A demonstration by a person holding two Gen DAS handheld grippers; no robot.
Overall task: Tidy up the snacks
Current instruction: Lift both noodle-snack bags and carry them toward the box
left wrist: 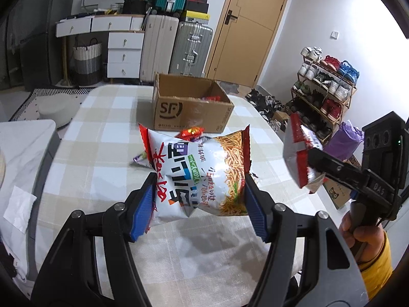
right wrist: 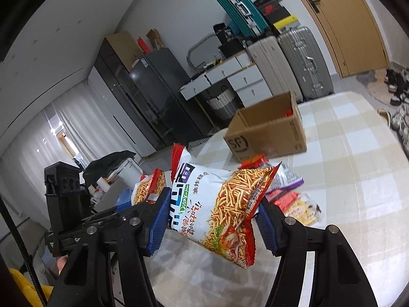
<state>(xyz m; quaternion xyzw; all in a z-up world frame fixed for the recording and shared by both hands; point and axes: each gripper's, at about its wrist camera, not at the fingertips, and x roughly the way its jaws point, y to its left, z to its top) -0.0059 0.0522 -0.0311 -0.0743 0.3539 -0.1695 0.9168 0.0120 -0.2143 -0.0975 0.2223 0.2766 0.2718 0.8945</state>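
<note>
My left gripper (left wrist: 199,199) is shut on a white and red crispy-noodle snack bag (left wrist: 196,171) and holds it above the checked table (left wrist: 102,153). My right gripper (right wrist: 213,220) is shut on a second noodle snack bag (right wrist: 217,204), also lifted; from the left wrist view it shows at the right (left wrist: 300,158). An open cardboard SF box (left wrist: 189,107) stands at the far side of the table (right wrist: 271,130), with red packets inside. Several loose snack packets (right wrist: 288,194) lie on the table in front of the box, and also show in the left wrist view (left wrist: 191,133).
A shoe rack (left wrist: 324,89) stands right of the table. Suitcases (left wrist: 176,46), white drawers (left wrist: 122,51) and a door (left wrist: 248,25) are behind it. A dark fridge (right wrist: 153,92) is at the back left. A grey seat with white paper (left wrist: 20,168) is left.
</note>
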